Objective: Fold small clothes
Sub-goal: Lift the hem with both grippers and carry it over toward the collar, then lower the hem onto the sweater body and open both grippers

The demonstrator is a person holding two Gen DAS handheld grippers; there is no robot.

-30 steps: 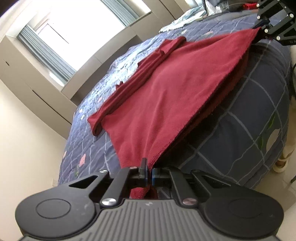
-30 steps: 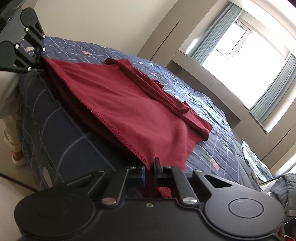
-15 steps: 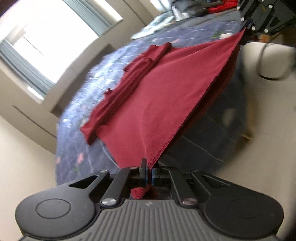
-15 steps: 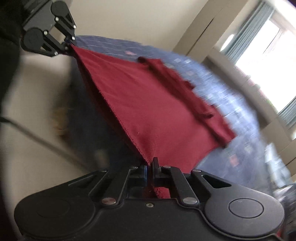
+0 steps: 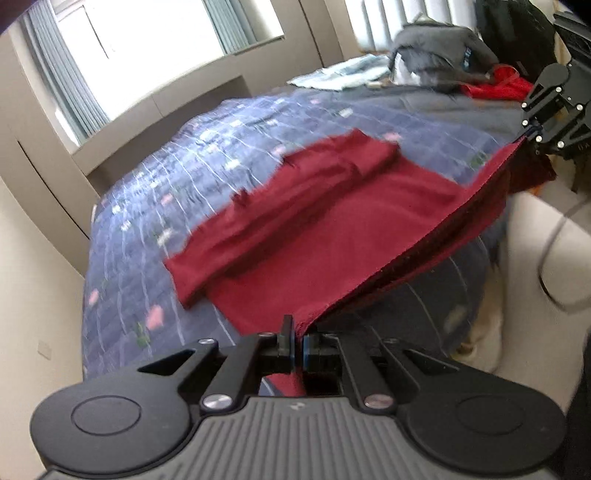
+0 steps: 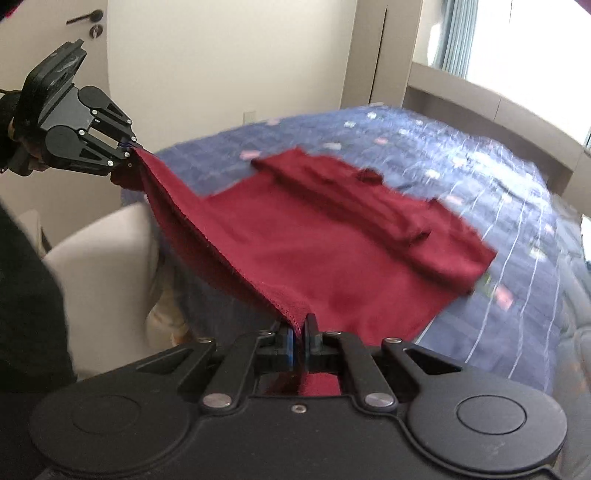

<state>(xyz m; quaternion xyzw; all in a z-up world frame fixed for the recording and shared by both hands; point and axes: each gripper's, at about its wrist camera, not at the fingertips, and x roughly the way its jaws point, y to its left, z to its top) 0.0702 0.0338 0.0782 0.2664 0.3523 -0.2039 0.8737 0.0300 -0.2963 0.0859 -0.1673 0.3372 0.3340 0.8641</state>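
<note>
A dark red garment (image 5: 332, 236) lies on the blue patterned bedspread (image 5: 221, 155), its sleeves folded across the far part. Its near hem is lifted off the bed and stretched taut between both grippers. My left gripper (image 5: 298, 334) is shut on one hem corner. In the right wrist view the same left gripper (image 6: 127, 147) shows at upper left, pinching that corner. My right gripper (image 6: 300, 330) is shut on the other hem corner of the red garment (image 6: 351, 251), and it appears in the left wrist view as the right gripper (image 5: 533, 133) at far right.
The bedspread (image 6: 480, 166) runs back to a window ledge (image 5: 166, 107). A dark jacket and bright red cloth (image 5: 495, 83) are piled at the bed's far right. A door (image 6: 88, 22) stands behind the left gripper. Pale floor (image 5: 546, 236) shows beside the bed.
Both grippers have risen with the hem corners, lifting the garment's near edge off the bed's side. The views now look down over the bed top, and the hem stays taut.
</note>
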